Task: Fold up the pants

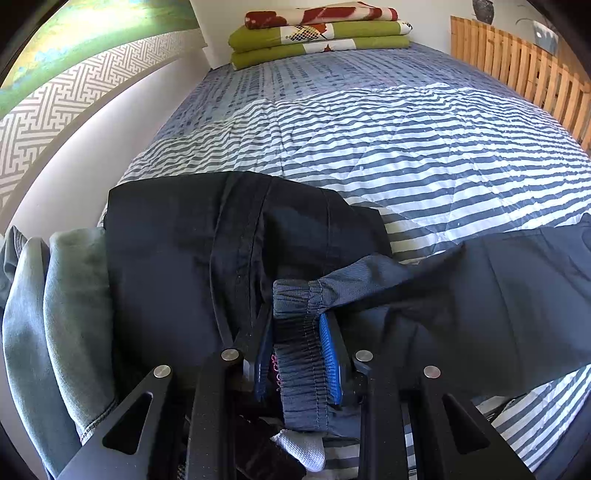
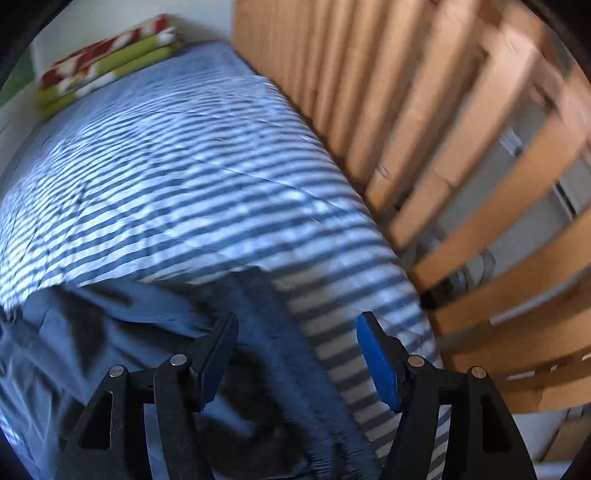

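In the left wrist view, grey-blue pants stretch from the lower middle to the right across the bed. My left gripper is shut on their gathered elastic band, which is pinched between the blue pads. In the blurred right wrist view, the same pants lie crumpled at the lower left. My right gripper hangs open over their edge and the striped cover, with nothing between its fingers.
A blue-and-white striped bedspread covers the bed. A dark folded garment and a grey-green one lie at the near left. Folded green and red blankets sit at the far end. A wooden slatted rail runs along the right side.
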The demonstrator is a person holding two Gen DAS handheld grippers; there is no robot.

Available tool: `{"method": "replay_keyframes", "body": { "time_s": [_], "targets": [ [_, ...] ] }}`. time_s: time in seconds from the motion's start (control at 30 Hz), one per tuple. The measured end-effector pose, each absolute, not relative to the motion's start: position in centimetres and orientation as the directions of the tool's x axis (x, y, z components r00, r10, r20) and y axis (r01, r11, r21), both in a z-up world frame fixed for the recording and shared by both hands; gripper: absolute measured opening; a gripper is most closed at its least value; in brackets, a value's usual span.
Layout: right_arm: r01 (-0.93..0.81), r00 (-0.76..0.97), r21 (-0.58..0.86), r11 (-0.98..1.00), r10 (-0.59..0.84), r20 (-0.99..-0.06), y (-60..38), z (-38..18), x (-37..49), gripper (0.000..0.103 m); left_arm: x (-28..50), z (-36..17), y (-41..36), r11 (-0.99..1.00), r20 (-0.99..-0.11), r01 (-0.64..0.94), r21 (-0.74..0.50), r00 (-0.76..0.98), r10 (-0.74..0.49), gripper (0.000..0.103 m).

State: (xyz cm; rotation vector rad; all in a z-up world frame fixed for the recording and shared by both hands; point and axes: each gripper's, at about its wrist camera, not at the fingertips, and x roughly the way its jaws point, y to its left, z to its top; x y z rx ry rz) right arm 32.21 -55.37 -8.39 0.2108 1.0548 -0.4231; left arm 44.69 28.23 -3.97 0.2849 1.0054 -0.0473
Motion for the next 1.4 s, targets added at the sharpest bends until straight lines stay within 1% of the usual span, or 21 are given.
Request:
{"method": "replay_keyframes", "body": {
  "time_s": [0.07,0.2,0.23,0.3,0.33,0.37,0.4,0.43,0.47,0.53,0.63,0.73,0.77,0.8,0.83,0.93,1.07,1.2,1.27,1.33,1.4],
  "targets": [
    [0.424,0.447,0.011,0.905,-0.199,-0.872,-55.3,-8.5,32.8,0.063,44.6,-4.0,28.1,0.962,-0.839,0.168,0.216,0.536,0.095,0.027],
    [0.387,0.420,-0.042,0.921,-0.216,-0.881,-54.3,-9.9,35.2,0.065,44.4,-3.9,28.0,0.959,-0.841,0.176,0.223,0.533,0.098,0.027],
    [0.382,0.416,-0.019,0.924,-0.191,-0.889,-54.4,-10.3,35.5,0.065,44.3,-3.9,28.0,0.958,-0.841,0.177,0.224,0.532,0.098,0.027],
    [0.380,0.434,0.090,0.921,-0.092,-0.896,-54.8,-10.9,35.5,0.064,44.2,-3.9,28.0,0.958,-0.842,0.178,0.225,0.530,0.100,0.027],
    [0.369,0.451,0.149,0.917,-0.037,-0.892,-54.9,-11.0,35.2,0.053,44.2,-3.9,28.1,0.958,-0.843,0.179,0.225,0.528,0.100,0.027],
    [0.360,0.462,0.172,0.917,-0.014,-0.887,-54.7,-11.1,35.0,0.044,44.2,-3.9,28.1,0.958,-0.843,0.179,0.226,0.528,0.100,0.027],
    [0.345,0.475,0.179,0.921,-0.007,-0.880,-54.4,-10.8,34.5,0.036,44.2,-3.9,28.1,0.958,-0.844,0.177,0.226,0.527,0.101,0.027],
    [0.337,0.481,0.173,0.925,-0.011,-0.876,-54.1,-10.7,34.4,0.024,44.2,-4.0,28.1,0.958,-0.843,0.176,0.228,0.528,0.103,0.027],
    [0.327,0.493,0.167,0.930,-0.018,-0.870,-53.7,-10.4,34.0,0.015,44.2,-4.0,28.0,0.958,-0.842,0.175,0.229,0.528,0.105,0.027],
    [0.317,0.528,0.165,0.934,-0.029,-0.849,-52.8,-9.2,33.0,0.006,44.1,-3.9,27.9,0.958,-0.841,0.175,0.229,0.530,0.104,0.027],
    [0.324,0.569,0.112,0.939,-0.099,-0.816,-51.4,-7.2,32.2,0.005,43.4,-3.4,27.6,0.955,-0.837,0.186,0.229,0.538,0.096,0.026],
    [0.442,0.586,0.053,0.896,-0.243,-0.773,-51.3,-4.8,30.8,0.005,42.5,-2.7,27.9,0.959,-0.842,0.180,0.218,0.531,0.092,0.024],
    [0.491,0.587,0.050,0.869,-0.288,-0.757,-51.6,-3.9,30.2,0.005,42.0,-2.2,28.3,0.968,-0.853,0.167,0.189,0.517,0.077,0.018],
    [0.536,0.592,0.059,0.842,-0.325,-0.738,-52.1,-2.9,29.4,0.005,41.4,-1.5,28.7,0.975,-0.862,0.166,0.149,0.505,0.045,0.009],
    [0.560,0.600,0.064,0.826,-0.351,-0.719,-52.4,-2.0,28.7,0.005,40.8,-0.9,28.8,0.977,-0.862,0.168,0.134,0.506,0.031,0.006],
    [0.629,0.620,0.063,0.775,-0.451,-0.642,-53.5,1.3,25.5,0.005,37.8,2.0,29.2,0.973,-0.844,0.198,0.115,0.536,-0.010,0.006],
    [0.652,0.619,0.043,0.757,-0.498,-0.608,-54.4,3.6,23.5,0.005,34.1,4.7,29.5,0.968,-0.825,0.219,0.124,0.565,-0.022,0.006],
    [0.691,0.591,0.041,0.721,-0.532,-0.607,-54.8,4.0,24.0,0.004,32.7,5.4,29.6,0.975,-0.845,0.218,0.049,0.530,-0.076,0.006],
    [0.707,0.581,0.027,0.707,-0.559,-0.592,-54.4,4.0,24.7,0.004,31.2,6.5,29.4,0.971,-0.840,0.236,0.020,0.532,-0.112,0.006],
    [0.718,0.561,-0.020,0.696,-0.596,-0.575,-54.0,3.8,25.7,0.004,30.0,7.7,29.7,0.969,-0.832,0.247,0.001,0.538,-0.137,0.006],
    [0.729,0.534,-0.073,0.681,-0.632,-0.562,-53.7,3.4,26.8,0.004,30.4,7.7,30.6,0.973,-0.846,0.229,-0.033,0.511,-0.149,0.006]
  ]
}}
